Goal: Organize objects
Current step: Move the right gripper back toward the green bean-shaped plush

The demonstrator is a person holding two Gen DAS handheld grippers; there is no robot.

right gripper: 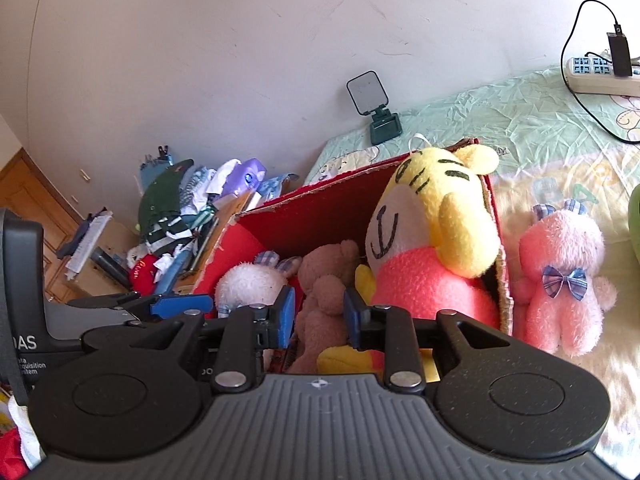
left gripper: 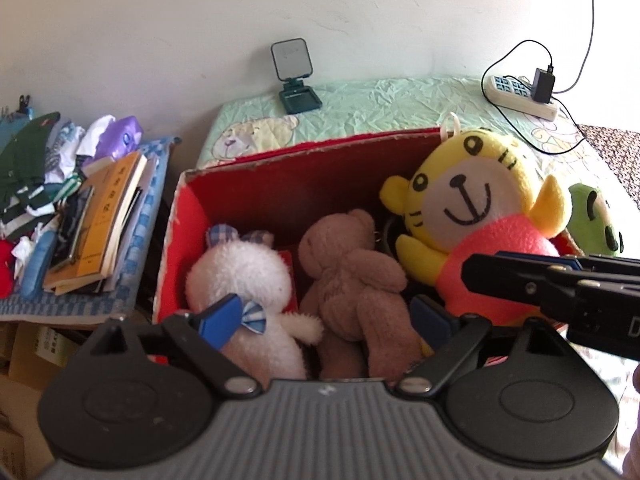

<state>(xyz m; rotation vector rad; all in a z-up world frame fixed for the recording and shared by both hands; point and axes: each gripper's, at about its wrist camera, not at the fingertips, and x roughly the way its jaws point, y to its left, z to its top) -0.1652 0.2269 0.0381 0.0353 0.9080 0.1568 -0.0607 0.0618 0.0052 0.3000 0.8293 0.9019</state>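
A red cardboard box (left gripper: 280,184) stands on the bed and holds a white plush bunny (left gripper: 244,276), a brown teddy bear (left gripper: 352,280) and a yellow tiger plush (left gripper: 472,208) leaning at its right end. My left gripper (left gripper: 328,320) is open over the box's near side, its pads astride the bunny and bear, holding nothing. My right gripper (right gripper: 318,316) is open above the bear (right gripper: 324,288), beside the tiger (right gripper: 436,232). It also shows at the right in the left wrist view (left gripper: 520,280). A pink plush bunny (right gripper: 560,268) sits on the bed outside the box (right gripper: 320,208).
A green plush (left gripper: 596,220) lies right of the box. A dark phone stand (left gripper: 296,80) and a power strip (left gripper: 524,96) with a plugged charger sit near the wall. A pile of books and clothes (left gripper: 80,200) lies on boxes to the left.
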